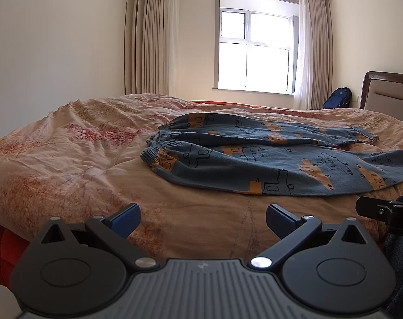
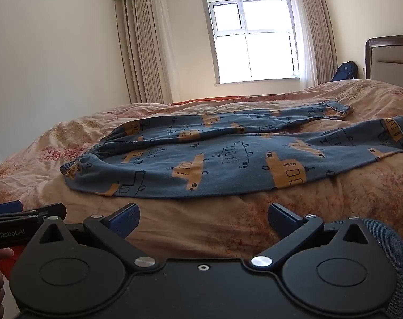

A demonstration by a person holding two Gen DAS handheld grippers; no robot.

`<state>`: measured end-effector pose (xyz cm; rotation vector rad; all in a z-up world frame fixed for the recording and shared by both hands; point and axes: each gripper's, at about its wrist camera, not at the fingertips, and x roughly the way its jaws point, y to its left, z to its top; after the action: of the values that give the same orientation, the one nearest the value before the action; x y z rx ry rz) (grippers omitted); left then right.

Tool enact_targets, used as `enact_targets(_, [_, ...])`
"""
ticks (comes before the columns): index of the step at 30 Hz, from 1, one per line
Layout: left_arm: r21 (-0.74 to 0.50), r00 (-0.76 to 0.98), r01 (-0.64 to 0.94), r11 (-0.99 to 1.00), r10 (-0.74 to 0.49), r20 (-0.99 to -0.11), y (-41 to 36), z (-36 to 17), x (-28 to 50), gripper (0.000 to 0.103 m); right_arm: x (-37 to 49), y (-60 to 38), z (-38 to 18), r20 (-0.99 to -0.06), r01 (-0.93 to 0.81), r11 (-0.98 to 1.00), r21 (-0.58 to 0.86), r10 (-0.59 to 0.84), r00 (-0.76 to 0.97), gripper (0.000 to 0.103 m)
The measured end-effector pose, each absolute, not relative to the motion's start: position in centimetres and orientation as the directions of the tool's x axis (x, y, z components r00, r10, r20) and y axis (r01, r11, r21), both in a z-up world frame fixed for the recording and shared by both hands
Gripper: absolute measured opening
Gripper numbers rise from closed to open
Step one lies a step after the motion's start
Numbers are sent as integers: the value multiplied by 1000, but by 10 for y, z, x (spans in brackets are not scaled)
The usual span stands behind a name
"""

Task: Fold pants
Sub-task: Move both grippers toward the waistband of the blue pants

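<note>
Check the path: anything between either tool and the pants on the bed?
Nothing visible. Both the left tool and the right tool are open, short of the pants, with only bare quilt between. The pants lie spread on the bed, waistband to the left, nothing resting on them.

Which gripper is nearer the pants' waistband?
Left. The left gripper sits open just short of the waistband; the right gripper, also open, faces the pants mid-leg, further along.
</note>
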<state>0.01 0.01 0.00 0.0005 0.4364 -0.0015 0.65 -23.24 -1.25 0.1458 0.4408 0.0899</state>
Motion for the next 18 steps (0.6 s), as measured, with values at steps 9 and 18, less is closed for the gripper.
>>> enact_targets(9, [-11,903,0,1000,-5,-429,2,0,1,103,7,-233,-13,-419,-55,985,161,119,900,103])
enact_targets(18, [-42,880,3,999,-22,-475,3,-2,5,103,7,-233,-13,-421,-57,984,166,123,899,103])
